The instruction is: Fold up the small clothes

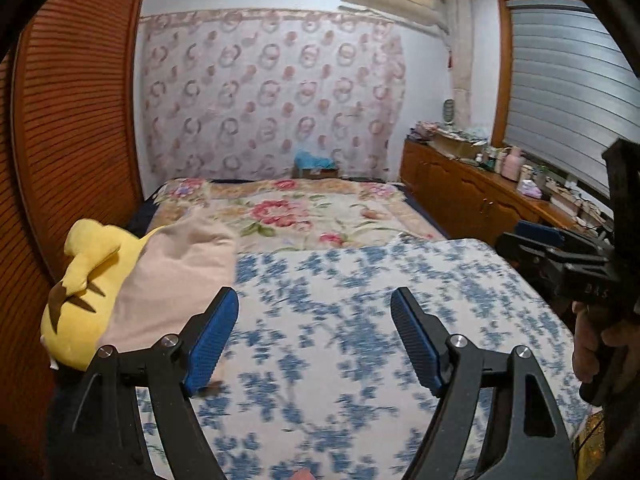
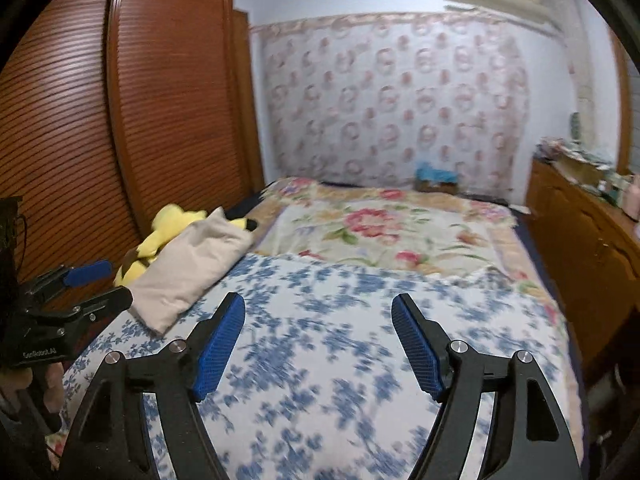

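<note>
Plainly, both grippers hang over a bed with nothing between their blue-padded fingers. In the left wrist view the left gripper (image 1: 314,336) fills the lower half of the frame, its jaws standing wide apart over a white bedspread printed with blue flowers (image 1: 360,304); the cloth beneath is blurred. At the right edge of that same frame the right gripper (image 1: 532,240) shows from the side, black, with a hand (image 1: 596,344) wrapped round its grip below.

In the right wrist view the right gripper sits low in the frame, jaws likewise spread wide with only the bedspread seen through the gap. At the left edge of this frame the left gripper appears sideways, one blue pad showing at its tip.

Of small clothes to fold, none can be made out in either view. What lies on the bed is a pale beige pillow (image 2: 188,268) at centre left, resting on the blue-flowered spread, and a yellow plush toy (image 2: 168,228) tucked just behind it, touching it. Beyond, toward the middle of the frame, a cream blanket with large red flowers (image 2: 380,232) covers the far part of the bed. A brown slatted wooden wardrobe (image 2: 120,120) fills the upper left, and a low wooden cabinet (image 2: 580,240) runs down the right side, its top crowded with small items too blurred to name.
</note>
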Tool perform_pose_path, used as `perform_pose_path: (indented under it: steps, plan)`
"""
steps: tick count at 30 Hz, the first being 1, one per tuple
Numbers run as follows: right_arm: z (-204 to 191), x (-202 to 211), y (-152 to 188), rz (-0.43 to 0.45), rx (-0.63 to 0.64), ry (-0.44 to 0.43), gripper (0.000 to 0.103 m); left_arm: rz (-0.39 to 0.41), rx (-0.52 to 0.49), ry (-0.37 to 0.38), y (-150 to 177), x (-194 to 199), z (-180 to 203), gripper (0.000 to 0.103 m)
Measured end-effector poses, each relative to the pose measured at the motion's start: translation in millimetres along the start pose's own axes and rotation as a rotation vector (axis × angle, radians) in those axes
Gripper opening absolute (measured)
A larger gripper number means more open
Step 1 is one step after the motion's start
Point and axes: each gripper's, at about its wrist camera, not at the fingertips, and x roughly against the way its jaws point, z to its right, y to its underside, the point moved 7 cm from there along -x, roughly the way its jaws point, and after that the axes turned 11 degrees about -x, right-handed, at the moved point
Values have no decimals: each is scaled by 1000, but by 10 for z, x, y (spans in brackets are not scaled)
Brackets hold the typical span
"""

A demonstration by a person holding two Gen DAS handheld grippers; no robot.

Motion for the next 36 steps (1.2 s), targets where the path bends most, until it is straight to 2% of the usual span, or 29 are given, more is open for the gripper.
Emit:
perform_pose_path:
  steps: [11, 14, 23, 36]
  plan:
    - [-124, 863, 298, 132, -52, 73, 78, 68, -55, -13, -312, 358, 470, 79]
    - [-183, 897, 403, 159, -58, 83, 78, 84, -44, -5, -350, 438, 509, 79]
    - [-200, 911, 598, 182, -77, 107, 77, 77, -37, -48, -318, 486, 552, 79]
    - [-94, 941, 550, 173, -93, 103, 77, 75, -34, -49, -291, 480, 542, 79]
